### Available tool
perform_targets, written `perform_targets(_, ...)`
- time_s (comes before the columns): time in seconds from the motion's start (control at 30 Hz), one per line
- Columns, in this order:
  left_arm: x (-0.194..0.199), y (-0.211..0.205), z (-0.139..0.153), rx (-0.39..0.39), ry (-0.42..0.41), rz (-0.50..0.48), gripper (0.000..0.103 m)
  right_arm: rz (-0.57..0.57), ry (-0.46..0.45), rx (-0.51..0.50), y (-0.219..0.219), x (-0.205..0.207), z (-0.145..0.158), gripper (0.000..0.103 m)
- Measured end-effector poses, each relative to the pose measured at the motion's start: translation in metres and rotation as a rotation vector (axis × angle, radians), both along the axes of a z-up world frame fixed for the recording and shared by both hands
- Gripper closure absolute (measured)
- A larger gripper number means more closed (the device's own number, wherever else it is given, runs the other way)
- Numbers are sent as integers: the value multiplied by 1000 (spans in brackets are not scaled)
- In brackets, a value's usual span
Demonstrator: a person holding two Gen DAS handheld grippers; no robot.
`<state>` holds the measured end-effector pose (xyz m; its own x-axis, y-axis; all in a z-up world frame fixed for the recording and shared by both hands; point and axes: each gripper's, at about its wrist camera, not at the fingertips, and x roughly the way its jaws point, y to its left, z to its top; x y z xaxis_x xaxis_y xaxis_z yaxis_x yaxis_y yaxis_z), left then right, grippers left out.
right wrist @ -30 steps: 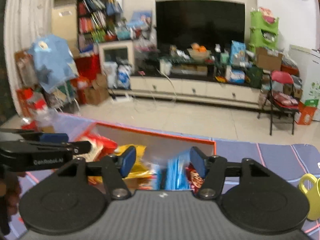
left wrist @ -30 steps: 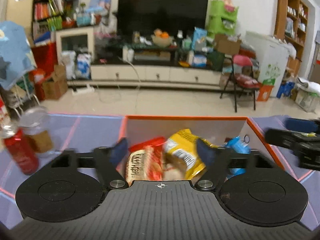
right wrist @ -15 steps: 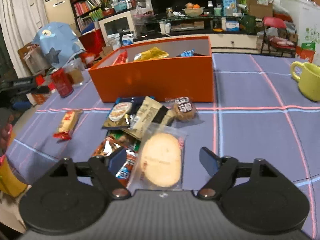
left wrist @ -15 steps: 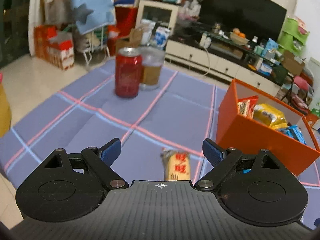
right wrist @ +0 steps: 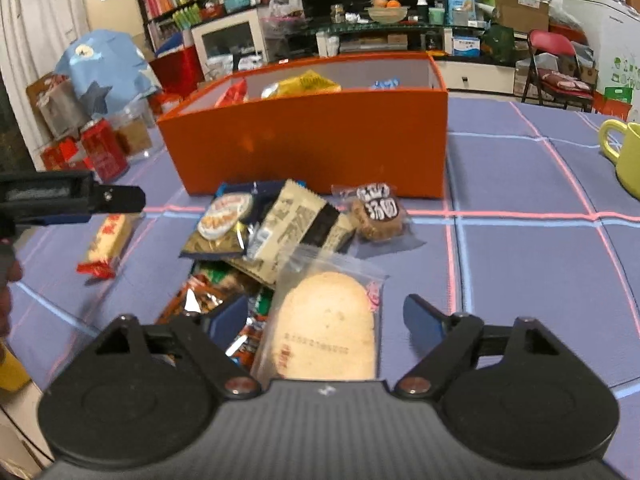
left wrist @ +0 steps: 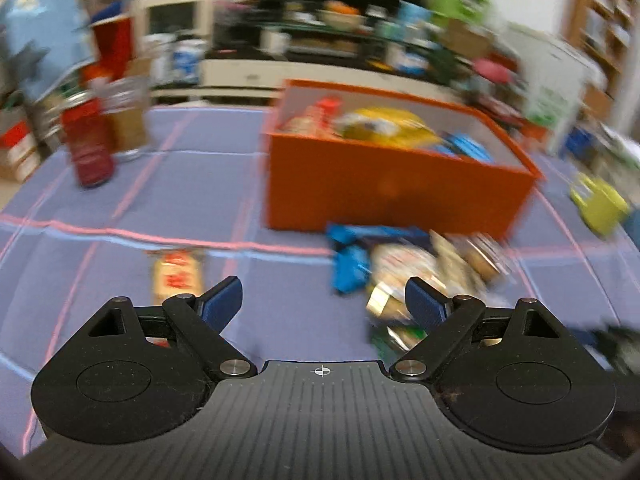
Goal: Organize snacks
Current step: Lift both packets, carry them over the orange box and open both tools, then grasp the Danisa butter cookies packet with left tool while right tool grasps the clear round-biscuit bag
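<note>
Open wide on the left gripper point(left wrist: 322, 286), only purple cloth point(left wrist: 280, 264) between the jaws. Open on the right gripper point(right wrist: 324, 312) too, jaws just been closing, with a rice cracker in a clear bag point(right wrist: 326, 332) lying between them, neither pad pressing on it.

Lies well in front of the orange box point(right wrist: 312, 144), that cracker, at the near edge of the loose pile; long axis running straight toward the box's front wall, rounded end toward the box.

Counted in front of the box:
- One round cookie pack point(right wrist: 378, 212), just in front of the front wall, near its right corner.
- One beige-and-black sachet point(right wrist: 296, 224), long axis slanting, upper end toward the box.
- One dark blue pack with a round picture point(right wrist: 222, 220), left of the sachet.
- One long pack with red ends point(right wrist: 106, 242), apart from the pile, off past the box's left corner, long axis angled toward the box, red crimped end away from it.
- Under these, orange foil and green wrappers; cannot tell how many.

Showing above the box's rim: one red pack point(right wrist: 232, 94), one yellow point(right wrist: 300, 82), one blue point(right wrist: 384, 83).

Left of the box, one red can point(right wrist: 104, 152). Right of the box, well apart, one yellow-green mug point(right wrist: 628, 156).
</note>
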<state>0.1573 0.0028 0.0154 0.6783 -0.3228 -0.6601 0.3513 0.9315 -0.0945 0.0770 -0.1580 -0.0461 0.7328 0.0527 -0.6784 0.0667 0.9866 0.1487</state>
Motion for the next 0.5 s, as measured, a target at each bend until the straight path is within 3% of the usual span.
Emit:
perform_targets(0.17,-11,-19,-1,136,-97,-211,33,-2,52,-9,-8,6,-9,22)
perform_targets(0.27,-2,-20,-11,156,-54,-182,34,-21,57,-34,-13,4,-10,26)
perform_targets(0.4,5,-18,-7,75,-46,-126,33,-4,-64,-46,-12,-7,12,22)
perform_targets(0.5,23,-26,-6,-22,12,-54,35,1,-74,-107,-9,-4,12,21)
